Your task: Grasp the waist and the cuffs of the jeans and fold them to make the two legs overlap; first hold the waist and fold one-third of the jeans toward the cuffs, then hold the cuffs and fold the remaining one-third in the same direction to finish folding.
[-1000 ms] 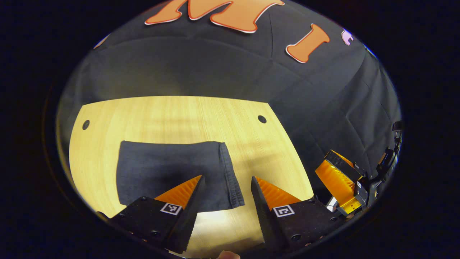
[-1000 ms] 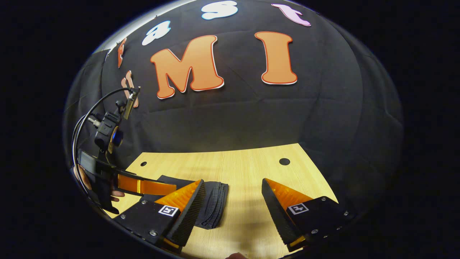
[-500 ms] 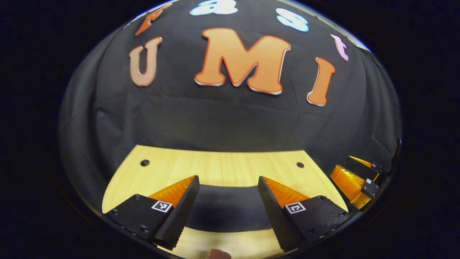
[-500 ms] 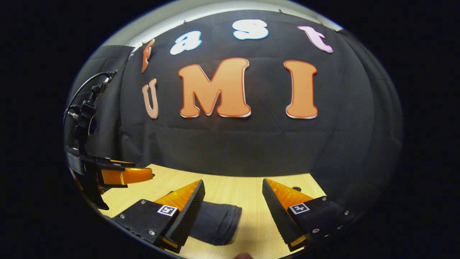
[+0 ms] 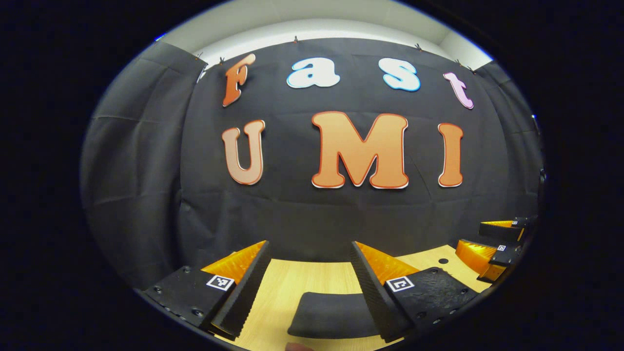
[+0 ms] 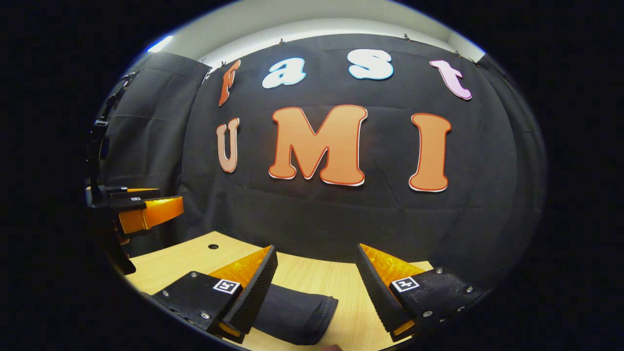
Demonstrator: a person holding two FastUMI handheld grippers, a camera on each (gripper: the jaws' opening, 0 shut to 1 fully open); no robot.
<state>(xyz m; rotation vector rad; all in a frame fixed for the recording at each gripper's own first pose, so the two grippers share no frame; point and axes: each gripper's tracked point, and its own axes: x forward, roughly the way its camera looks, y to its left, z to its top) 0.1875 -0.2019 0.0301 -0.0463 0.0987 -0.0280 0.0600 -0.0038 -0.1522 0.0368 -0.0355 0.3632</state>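
The folded jeans point(image 5: 331, 316) lie flat on the wooden table point(image 5: 287, 282), their near edge cut off at the bottom of both views. The left gripper point(image 5: 308, 287) hovers above them, fingers spread apart, holding nothing. The right gripper point(image 6: 316, 287) likewise gapes empty; its left finger hides part of the jeans.

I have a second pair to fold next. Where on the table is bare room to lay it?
Bare wood lies between the folded jeans and the booth wall, and on the table toward its hole. The near edge, around the jeans, is taken.
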